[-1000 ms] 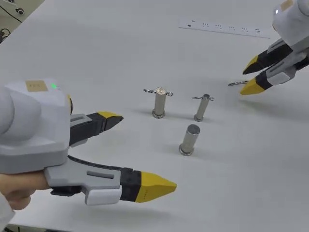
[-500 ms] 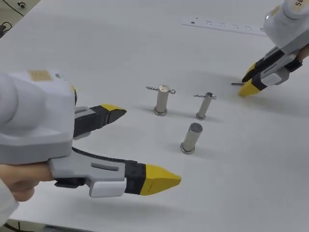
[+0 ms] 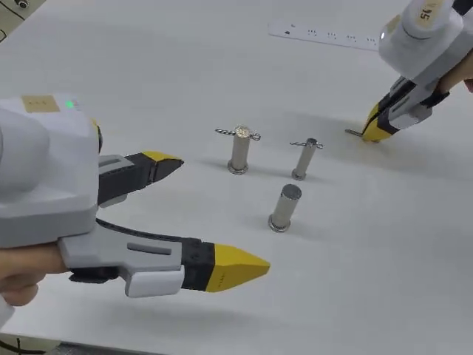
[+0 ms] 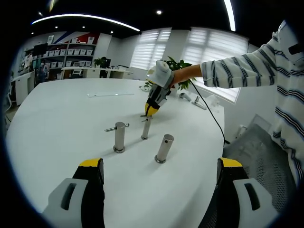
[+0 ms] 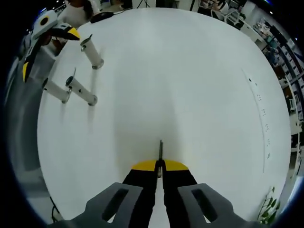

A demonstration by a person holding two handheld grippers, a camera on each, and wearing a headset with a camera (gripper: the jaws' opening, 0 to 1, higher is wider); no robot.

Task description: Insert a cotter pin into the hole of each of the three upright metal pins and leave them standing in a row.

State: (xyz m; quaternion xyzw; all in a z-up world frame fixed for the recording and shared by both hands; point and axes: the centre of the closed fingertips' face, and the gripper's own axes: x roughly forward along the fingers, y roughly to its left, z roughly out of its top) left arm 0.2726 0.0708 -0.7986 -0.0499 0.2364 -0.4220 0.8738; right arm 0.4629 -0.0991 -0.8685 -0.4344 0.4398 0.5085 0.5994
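Observation:
Three upright metal pins stand on the white table. The left pin (image 3: 239, 153) and the thinner right pin (image 3: 302, 162) each carry a cotter pin through the top. The front pin (image 3: 284, 209) has a bare top. At the far right, my right gripper (image 3: 372, 133) is tipped down at the table, shut on a loose cotter pin (image 3: 354, 133) that sticks out past its tips (image 5: 160, 151). My left gripper (image 3: 211, 214) hovers open at the near left, with nothing between its jaws. The left gripper view has the three pins (image 4: 163, 148) ahead of it.
A white power strip (image 3: 325, 35) lies at the far edge of the table. Bare tabletop (image 3: 384, 244) surrounds the pins. A person's striped sleeve (image 4: 247, 66) reaches in behind the right gripper (image 4: 154, 103).
The right gripper's jaws, apart a second ago, have come together on the loose cotter pin at the table. The left gripper stays open. The head camera has shifted slightly.

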